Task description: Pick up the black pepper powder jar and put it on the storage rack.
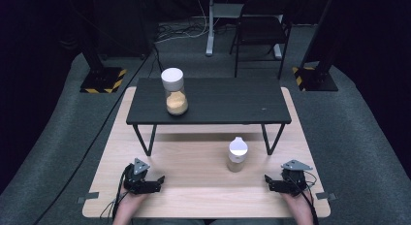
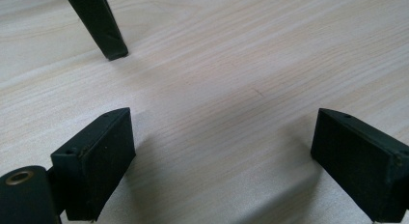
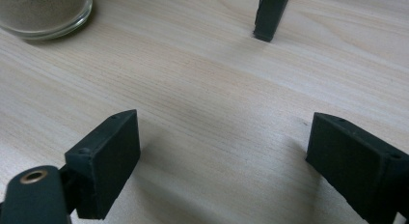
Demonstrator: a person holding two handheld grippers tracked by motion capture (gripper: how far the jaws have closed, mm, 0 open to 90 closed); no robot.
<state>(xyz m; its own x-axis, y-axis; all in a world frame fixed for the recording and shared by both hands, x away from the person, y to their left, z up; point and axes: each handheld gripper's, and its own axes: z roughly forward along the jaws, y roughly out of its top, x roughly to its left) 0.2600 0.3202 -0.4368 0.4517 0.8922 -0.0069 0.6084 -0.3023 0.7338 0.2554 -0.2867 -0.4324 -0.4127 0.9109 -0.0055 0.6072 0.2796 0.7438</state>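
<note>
A tall glass jar [image 1: 174,91] with a white lid, part full of orange-tan grains, stands on the black low shelf [image 1: 232,101] at its left. A smaller white-capped jar [image 1: 237,154] of tan grains stands on the wooden table [image 1: 194,162], in front of the shelf's right legs; its glass base [image 3: 46,14] shows in the right gripper view. My left gripper [image 1: 144,183] rests at the table's front left, jaws wide open over bare wood [image 2: 222,151]. At the front right, my right gripper [image 1: 280,183] is open too, with nothing between its pads [image 3: 108,161].
The shelf's thin black legs [image 2: 99,23] [image 3: 270,14] stand on the table ahead of each gripper. A black chair [image 1: 264,26] and stand bases with yellow-black tape [image 1: 102,79] sit on the grey carpet beyond. Cables trail across the floor.
</note>
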